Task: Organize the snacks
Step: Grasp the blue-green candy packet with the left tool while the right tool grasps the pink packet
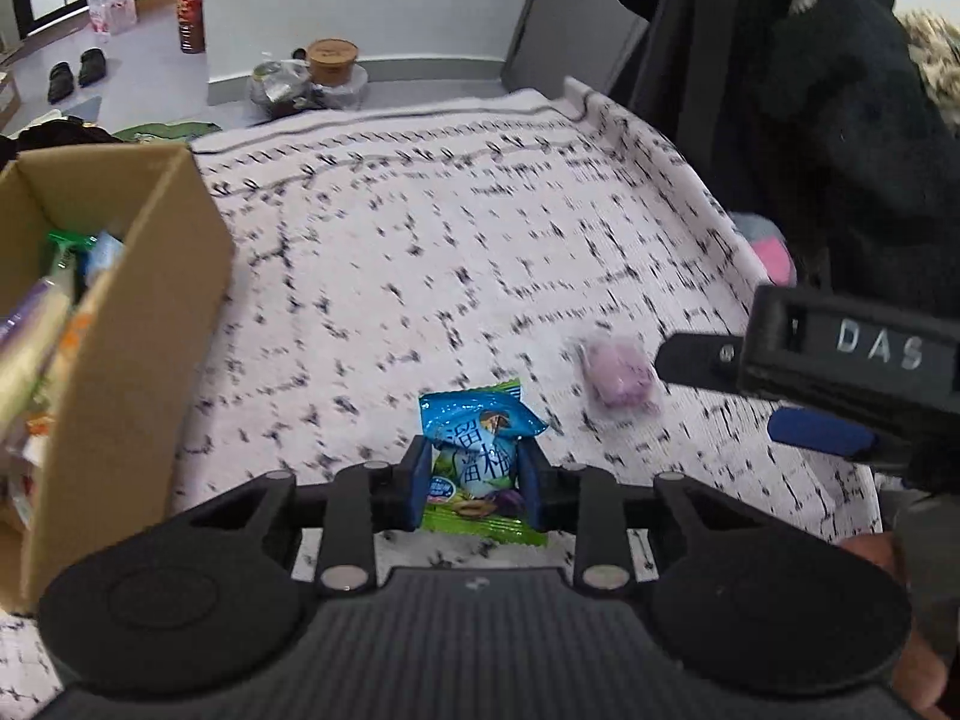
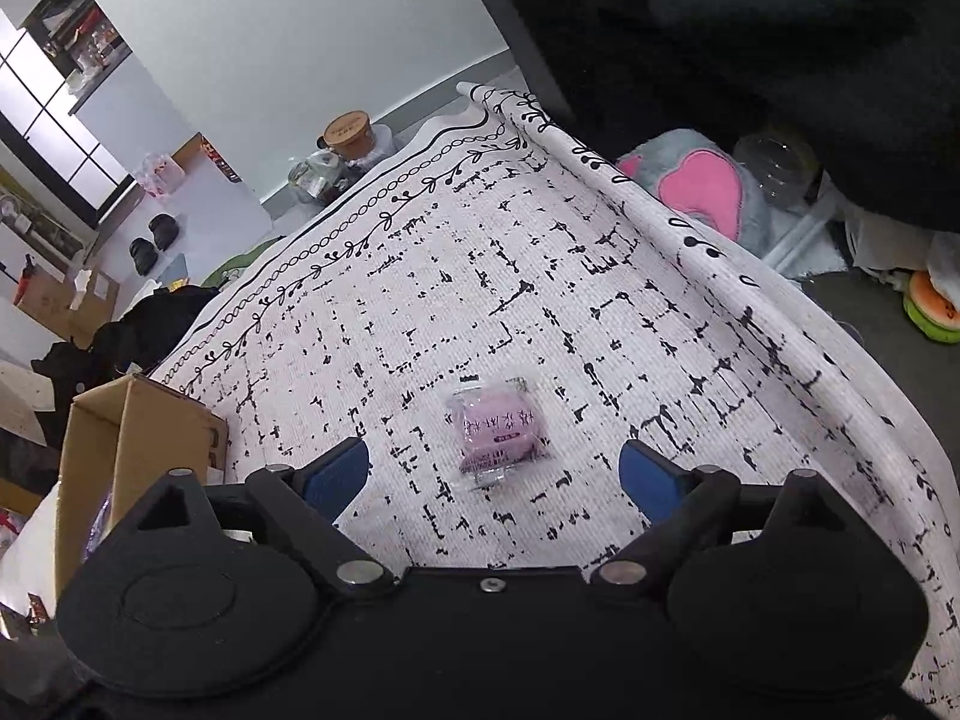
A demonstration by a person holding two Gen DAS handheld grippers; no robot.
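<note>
Clamped between my left hand-held gripper's [image 1: 477,483] blue pads: small blue-and-green foil snack packet [image 1: 480,456], held above the white black-flecked cloth on the worktop [image 1: 420,276]. Open brown cardboard box [image 1: 120,324] with snacks inside stands to the left. My right hand-held gripper [image 2: 495,474] is spread wide, with the clear-wrapped pink snack [image 2: 495,429] lying on the cloth between its fingers, untouched.

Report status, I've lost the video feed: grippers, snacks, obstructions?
Left gripper shut on blue-green snack packet. Right gripper open above pink snack on cloth. Cardboard box left, path unobstructed.
</note>
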